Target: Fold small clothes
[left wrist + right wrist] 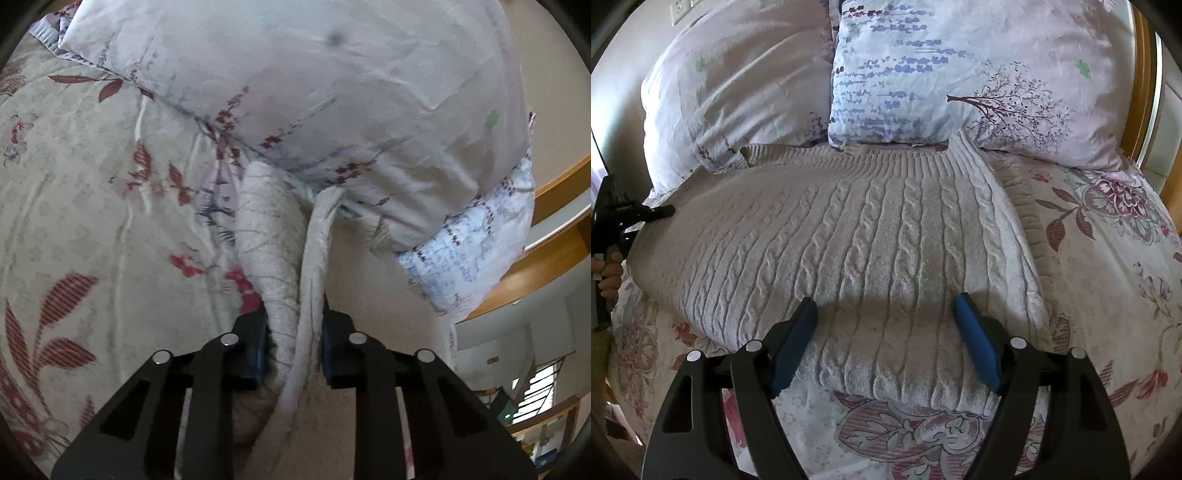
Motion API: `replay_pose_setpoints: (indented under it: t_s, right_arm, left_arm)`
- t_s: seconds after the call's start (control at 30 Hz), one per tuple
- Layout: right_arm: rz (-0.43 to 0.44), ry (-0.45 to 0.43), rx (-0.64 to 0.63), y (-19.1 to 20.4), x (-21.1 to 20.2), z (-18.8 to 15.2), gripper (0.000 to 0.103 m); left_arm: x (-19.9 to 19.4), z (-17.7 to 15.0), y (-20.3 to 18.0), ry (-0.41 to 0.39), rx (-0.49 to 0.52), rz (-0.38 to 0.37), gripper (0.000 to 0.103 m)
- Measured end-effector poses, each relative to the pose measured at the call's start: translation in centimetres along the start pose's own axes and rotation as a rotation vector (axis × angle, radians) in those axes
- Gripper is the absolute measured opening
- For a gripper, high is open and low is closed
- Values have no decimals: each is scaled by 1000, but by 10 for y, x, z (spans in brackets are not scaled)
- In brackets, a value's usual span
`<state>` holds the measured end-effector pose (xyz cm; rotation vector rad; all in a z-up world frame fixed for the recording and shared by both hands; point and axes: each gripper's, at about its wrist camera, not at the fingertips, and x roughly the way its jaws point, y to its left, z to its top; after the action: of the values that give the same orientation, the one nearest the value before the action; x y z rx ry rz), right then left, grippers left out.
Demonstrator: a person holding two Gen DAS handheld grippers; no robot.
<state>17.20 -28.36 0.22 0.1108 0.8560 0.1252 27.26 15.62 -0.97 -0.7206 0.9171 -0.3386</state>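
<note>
A cream cable-knit sweater [857, 236] lies spread on the floral bedspread [1108, 295], its ribbed hem toward the pillows. My right gripper [884, 321] is open and hovers over the sweater's near edge, its blue pads [794, 347] apart on either side. My left gripper [293, 325] is shut on a bunched edge of the sweater [273, 251], lifted off the bed. In the right wrist view the left gripper [661, 212] shows at the sweater's far left edge, held by a hand.
Two pale floral pillows [960, 74] lean at the head of the bed, just past the sweater. A wooden bed frame [554, 240] runs along the right. The pillow [332, 92] looms close above the left gripper.
</note>
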Motion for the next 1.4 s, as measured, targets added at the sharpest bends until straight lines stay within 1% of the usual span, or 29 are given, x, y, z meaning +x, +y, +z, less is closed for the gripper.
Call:
replay_pose_setpoints:
  t_s: [0.07,0.17,0.23,0.33,0.43,0.57,0.73,0.9,0.97,1.03,1.07,1.13,1.17,1.2,1.23,1.27,1.3,1.33,1.37,1.4]
  right_arm:
    - [17,-4,20,-3,-3,2,78]
    - [46,-31,60,-7,-11,8,78]
    - [80,-57,86,-11,-18,14,78]
    - [134,-71,121,-13,-23,22,78]
    - [180,-82,143,-14,-25,28,78]
    - [208,-88,147,-10,-25,32,78]
    - [215,-83,156,-11,-22,32,78]
    - [228,-63,207,-22,-15,29,78]
    - [234,-56,226,-24,-11,27,78]
    - [243,-46,239,-25,-7,26,78]
    - [247,-41,246,-24,-5,26,78]
    - [254,-37,254,-22,-3,27,78]
    - [260,-37,255,-21,-3,28,78]
    - [273,-36,258,-20,-3,29,78]
    - [283,-36,263,-19,-3,32,78]
    - [290,-36,267,-20,-4,34,78]
    - [306,-37,276,-21,-5,36,78]
    - [332,-36,289,-21,-6,39,78]
    - [360,-33,303,-22,-6,41,78]
    - [389,-24,315,-21,-4,44,77]
  left_arm:
    - [-4,1,-7,-10,-19,-50,19]
    - [-7,2,-24,-24,-18,-96,18]
    - [-9,1,-40,-31,-13,-132,18]
    - [-6,-2,-69,-30,-1,-189,17]
    - [3,-9,-102,-13,8,-265,16]
    - [26,-24,-140,30,36,-331,16]
    - [61,-47,-159,91,23,-371,16]
    - [102,-78,-169,171,38,-349,16]
    - [109,-85,-171,181,54,-343,16]
    - [111,-87,-177,170,86,-329,17]
    - [112,-87,-178,169,84,-329,18]
    - [110,-85,-178,174,75,-356,19]
    - [107,-84,-176,179,69,-375,22]
    - [101,-83,-175,191,62,-415,29]
    - [91,-84,-170,190,65,-431,40]
    - [82,-85,-168,177,76,-441,54]
    - [69,-85,-167,145,100,-445,62]
    - [57,-85,-165,106,123,-431,74]
    - [45,-85,-162,63,148,-413,77]
    - [35,-85,-159,18,175,-380,78]
